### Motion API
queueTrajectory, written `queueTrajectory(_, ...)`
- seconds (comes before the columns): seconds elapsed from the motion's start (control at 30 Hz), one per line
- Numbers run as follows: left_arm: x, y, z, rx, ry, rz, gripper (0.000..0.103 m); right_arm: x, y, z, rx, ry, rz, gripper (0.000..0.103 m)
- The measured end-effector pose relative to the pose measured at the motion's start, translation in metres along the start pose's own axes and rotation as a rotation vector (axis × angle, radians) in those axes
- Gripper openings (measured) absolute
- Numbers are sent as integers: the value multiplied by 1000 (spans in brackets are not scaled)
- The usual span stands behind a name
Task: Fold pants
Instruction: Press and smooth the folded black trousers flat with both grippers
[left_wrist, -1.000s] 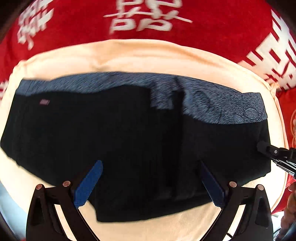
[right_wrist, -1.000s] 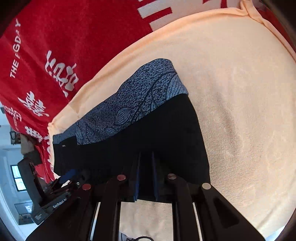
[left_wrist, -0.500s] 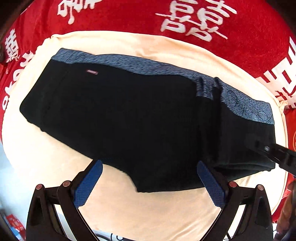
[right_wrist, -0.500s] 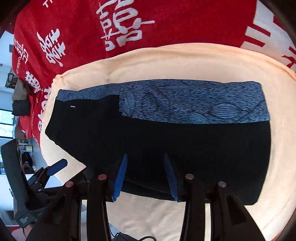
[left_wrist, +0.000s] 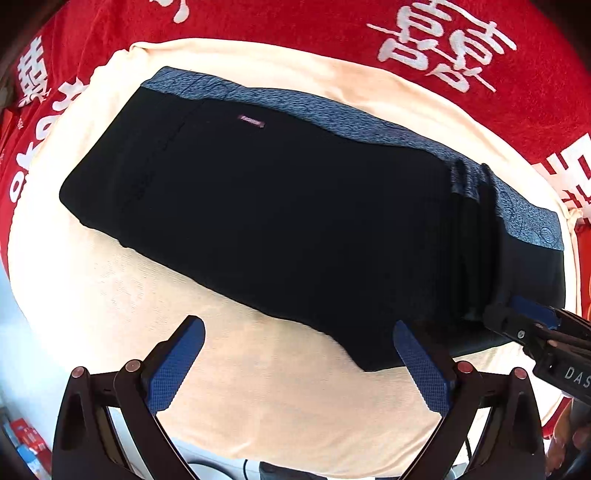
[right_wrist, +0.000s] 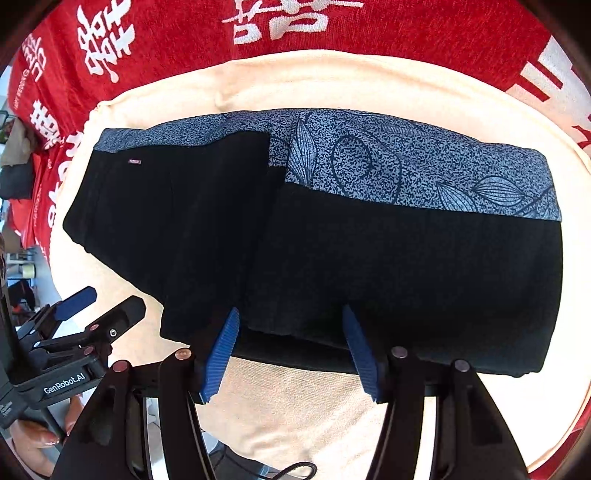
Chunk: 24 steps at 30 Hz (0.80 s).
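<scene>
Black pants (left_wrist: 280, 206) with a blue patterned waistband (right_wrist: 424, 173) lie folded flat on a cream towel (left_wrist: 258, 398). One layer overlaps another, with a step in the middle (right_wrist: 266, 229). My left gripper (left_wrist: 299, 365) is open and empty, hovering over the towel just in front of the pants' near edge. My right gripper (right_wrist: 291, 347) is open and empty at the near edge of the pants; it also shows at the right of the left wrist view (left_wrist: 532, 325). The left gripper shows at the lower left of the right wrist view (right_wrist: 96, 306).
The cream towel (right_wrist: 314, 406) lies on a red cloth with white characters (left_wrist: 443, 44). Room clutter shows at the far left edge (right_wrist: 14, 184). A cable (right_wrist: 295, 470) hangs below the towel's front edge.
My right gripper has opened and let go of the pants, then widened. Both grippers have drawn back from the pants, which now lie flat with more towel in front.
</scene>
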<state>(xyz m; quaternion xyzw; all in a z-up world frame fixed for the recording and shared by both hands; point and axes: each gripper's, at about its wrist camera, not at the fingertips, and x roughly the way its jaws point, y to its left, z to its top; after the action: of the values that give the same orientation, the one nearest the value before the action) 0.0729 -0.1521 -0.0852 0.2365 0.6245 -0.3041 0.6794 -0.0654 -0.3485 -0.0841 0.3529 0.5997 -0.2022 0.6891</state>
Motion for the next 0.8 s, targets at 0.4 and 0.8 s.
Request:
queueTrajectory(0.4,-1,54,1,-7,9,0,103,3,39,-4,-41,22,-33,68)
queueTrajectory(0.8,-2,114,5,-61,6,-11,103,-27,15,17,11,-124,-116,68)
